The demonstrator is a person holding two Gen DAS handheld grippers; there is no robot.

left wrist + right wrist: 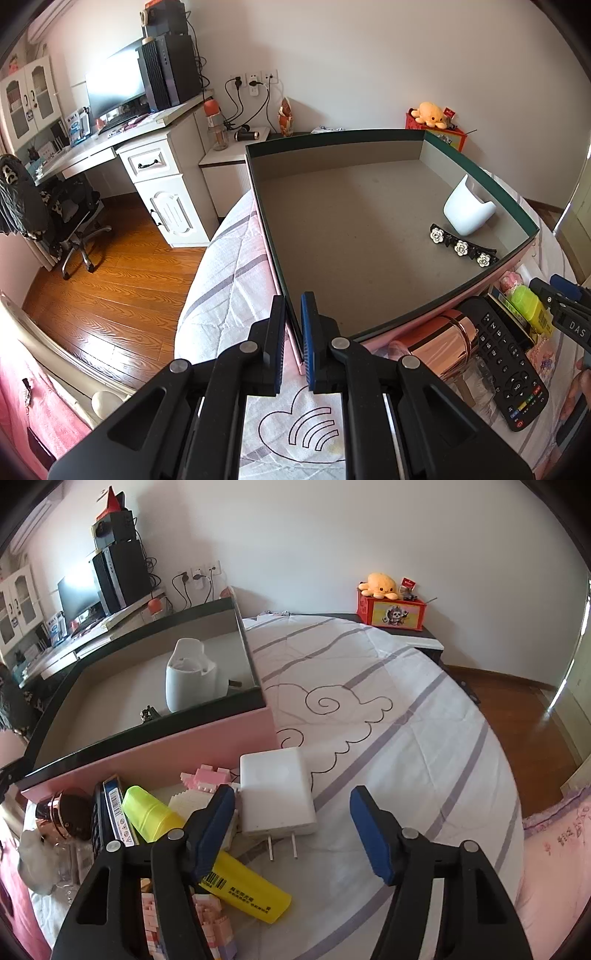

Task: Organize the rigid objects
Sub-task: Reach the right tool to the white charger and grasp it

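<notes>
A large pink box with a dark rim [369, 133] [147, 746] lies on the bed. Inside it are a white cup-shaped holder [467, 210] [188, 675] and a black hair clip with white flowers [461, 245]. My left gripper [293, 328] is shut on the box's near wall at its corner. My right gripper [293, 805] stands open over a white plug-in charger [275, 790], whose prongs point back at me; the pads do not touch it. A yellow highlighter [207, 853] [528, 306] lies under its left finger. The right gripper's fingers [565, 295] show at the left wrist view's right edge.
In front of the box lie a black remote [509, 362], a clear bottle with a rose-gold cap [454, 336] [66, 816], and pink and white building-block pieces [207, 779]. A red toy box [391, 609] stands on the bedside table. A desk [110, 144] stands left of the bed.
</notes>
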